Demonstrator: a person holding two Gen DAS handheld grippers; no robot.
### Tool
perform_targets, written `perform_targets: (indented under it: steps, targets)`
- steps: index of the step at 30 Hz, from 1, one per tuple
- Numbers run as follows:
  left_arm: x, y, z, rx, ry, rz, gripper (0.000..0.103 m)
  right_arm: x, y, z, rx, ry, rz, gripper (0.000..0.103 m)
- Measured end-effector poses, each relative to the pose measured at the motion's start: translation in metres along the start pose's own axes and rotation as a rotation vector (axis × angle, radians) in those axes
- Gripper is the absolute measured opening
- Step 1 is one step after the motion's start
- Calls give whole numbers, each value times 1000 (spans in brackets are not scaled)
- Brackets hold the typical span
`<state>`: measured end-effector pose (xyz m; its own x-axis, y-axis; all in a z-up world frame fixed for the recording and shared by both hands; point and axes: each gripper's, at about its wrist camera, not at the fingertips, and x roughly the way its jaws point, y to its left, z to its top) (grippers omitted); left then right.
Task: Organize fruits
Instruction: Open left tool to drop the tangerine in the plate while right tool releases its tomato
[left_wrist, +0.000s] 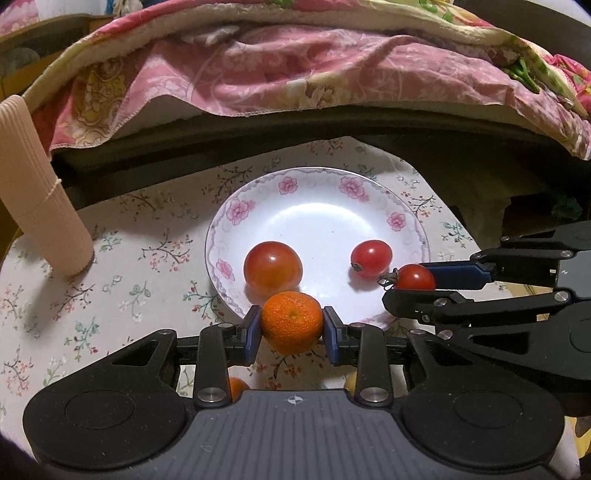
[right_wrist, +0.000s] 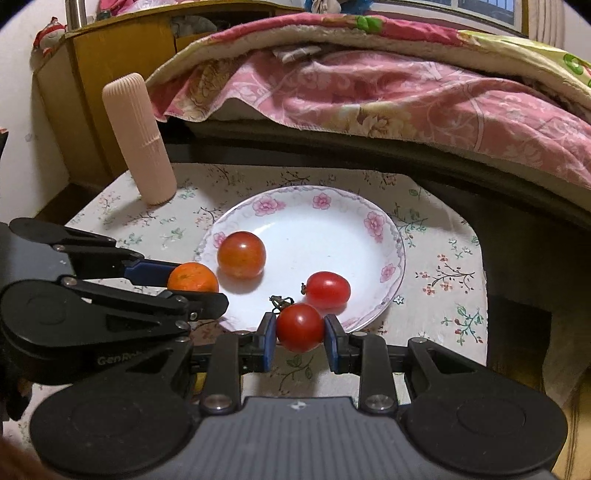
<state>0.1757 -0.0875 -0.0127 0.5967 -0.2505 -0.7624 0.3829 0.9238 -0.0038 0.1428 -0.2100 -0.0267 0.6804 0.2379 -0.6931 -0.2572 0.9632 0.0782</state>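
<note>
Left wrist view looks past a bed (left_wrist: 295, 122) under a pink floral quilt (left_wrist: 280, 74) to the desk (left_wrist: 110, 280), covered in a flowered cloth. On it stands a ribbed beige cylinder (left_wrist: 44, 206) and a white plate (left_wrist: 317, 221) with pink flowers on its rim. Inside the plate lie a large tomato (left_wrist: 272, 267) and a smaller tomato (left_wrist: 371, 258), apart. At the plate's near edge, the left tongs (left_wrist: 292, 326) are clenched on a mandarin (left_wrist: 292, 321). Beside them, the right tongs (right_wrist: 300, 334) grasp a stemmed cherry tomato (right_wrist: 300, 326) above the near rim.
</note>
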Motion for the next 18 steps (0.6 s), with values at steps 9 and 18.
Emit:
perform_targets:
  steps: [9,18]
  targets:
    - [13,1,8,-2,-1,4,41,15,-4,5,-20,0,-16,30]
    - [17,9,10,-44,-5,29,45,23,-4,13,-39,-15,-16,31]
